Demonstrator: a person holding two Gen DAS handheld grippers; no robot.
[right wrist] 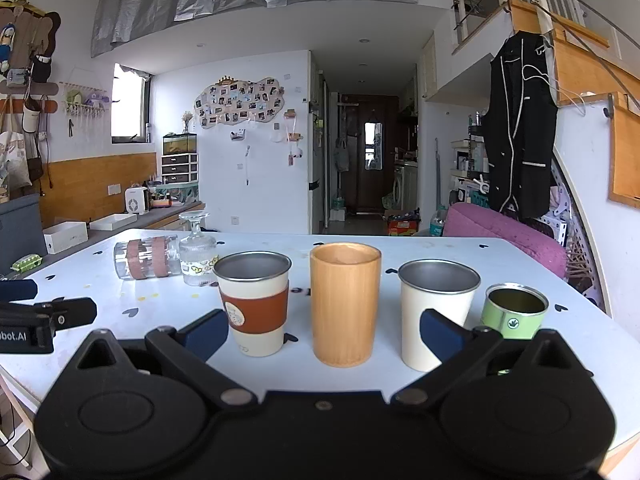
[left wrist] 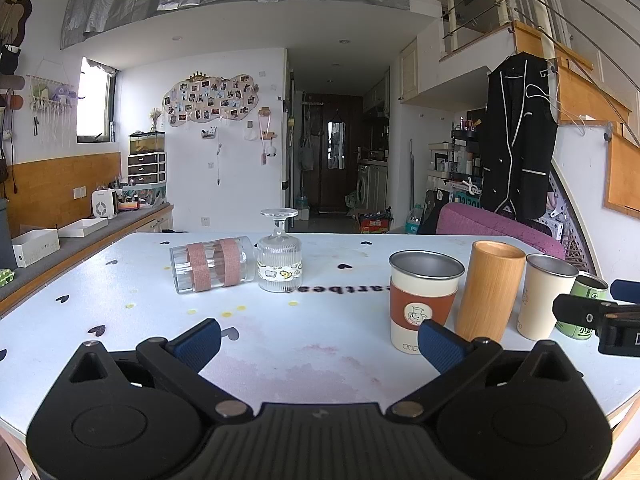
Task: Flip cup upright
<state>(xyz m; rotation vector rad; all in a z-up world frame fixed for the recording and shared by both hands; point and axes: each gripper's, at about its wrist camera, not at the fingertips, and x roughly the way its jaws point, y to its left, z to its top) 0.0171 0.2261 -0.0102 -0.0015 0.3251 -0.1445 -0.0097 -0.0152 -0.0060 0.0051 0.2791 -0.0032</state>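
A clear ribbed glass with two pink bands lies on its side on the white table. Beside it a stemmed glass stands upside down on its rim. Both also show far left in the right wrist view, the banded glass and the stemmed glass. My left gripper is open and empty, low over the table, well short of them. My right gripper is open and empty, in front of the bamboo cup.
Upright in a row: a cup with a brown sleeve, the bamboo cup, a cream steel cup and a small green tin. A purple chair stands behind the table. A counter with boxes runs along the left.
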